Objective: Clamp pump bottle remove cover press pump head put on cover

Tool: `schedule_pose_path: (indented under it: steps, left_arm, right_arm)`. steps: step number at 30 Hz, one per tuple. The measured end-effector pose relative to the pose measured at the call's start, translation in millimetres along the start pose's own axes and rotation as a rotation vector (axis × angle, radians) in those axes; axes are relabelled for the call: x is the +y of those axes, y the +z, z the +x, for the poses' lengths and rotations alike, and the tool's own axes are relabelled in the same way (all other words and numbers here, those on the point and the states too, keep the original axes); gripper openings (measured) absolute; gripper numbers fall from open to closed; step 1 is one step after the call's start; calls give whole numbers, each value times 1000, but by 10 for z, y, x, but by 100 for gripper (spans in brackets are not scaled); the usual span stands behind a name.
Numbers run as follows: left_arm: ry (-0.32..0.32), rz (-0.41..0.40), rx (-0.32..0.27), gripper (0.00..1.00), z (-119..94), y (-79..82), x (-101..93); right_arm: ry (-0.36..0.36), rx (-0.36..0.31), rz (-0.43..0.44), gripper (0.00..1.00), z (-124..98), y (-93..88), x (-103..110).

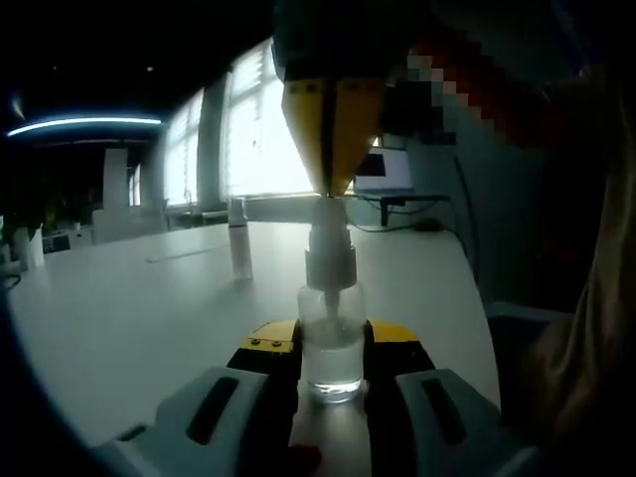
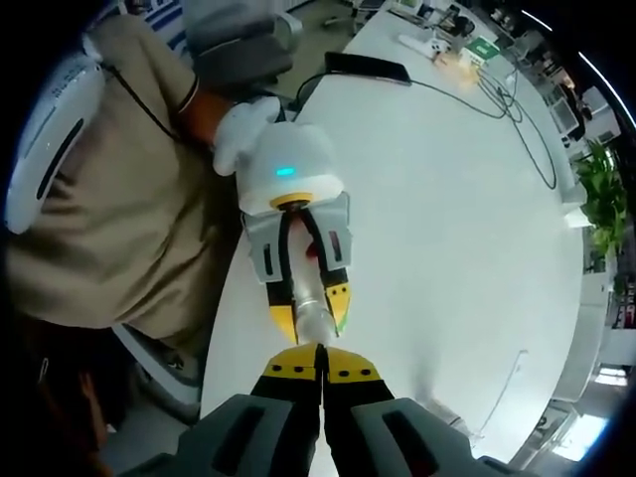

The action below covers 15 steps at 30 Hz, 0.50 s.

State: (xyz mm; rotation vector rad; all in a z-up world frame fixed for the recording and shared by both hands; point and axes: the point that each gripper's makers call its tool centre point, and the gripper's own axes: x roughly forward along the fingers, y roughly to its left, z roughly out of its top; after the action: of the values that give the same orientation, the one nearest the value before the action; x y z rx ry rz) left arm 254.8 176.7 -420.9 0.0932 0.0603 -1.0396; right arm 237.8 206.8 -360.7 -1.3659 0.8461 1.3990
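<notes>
The pump bottle (image 1: pixel 332 343) stands upright on the white tabletop (image 1: pixel 139 308), near the edge closest to the person. It is a small clear bottle with a little clear liquid in the bottom and a white pump head (image 1: pixel 329 253) on top.

In the left gripper view, the left gripper (image 1: pixel 332 363) has its two yellow-tipped fingers (image 1: pixel 270 338) on either side of the bottle's lower body, touching it and grasping it. The bottle sits right between them, with its base at the fingertips and its neck and pump head rising above them.

The right gripper (image 1: pixel 332 189) comes down from above the bottle in the same view. Its yellow fingers are pressed together to a point, and that point rests on the top of the pump head. In the right gripper view, the right gripper (image 2: pixel 320 366) shows its fingers clenched flat against each other with nothing between them, and the bottle (image 2: pixel 316 313) lies straight ahead of their tips, held in the left gripper (image 2: pixel 310 303).

Behind the bottle, well apart from it on the tabletop, a slim clear cover (image 1: pixel 239 238) stands upright.

Beside the bottle's edge of the tabletop, the right gripper view shows the person's beige sleeve (image 2: pixel 109 199).
</notes>
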Motion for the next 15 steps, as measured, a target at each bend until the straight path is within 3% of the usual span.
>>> schedule_pose_path:
  steps: [15]
  left_arm:
    - [-1,0,2,15,4,-4,-1]
  right_arm:
    - [-5,2,-12,0,0,-2,4]
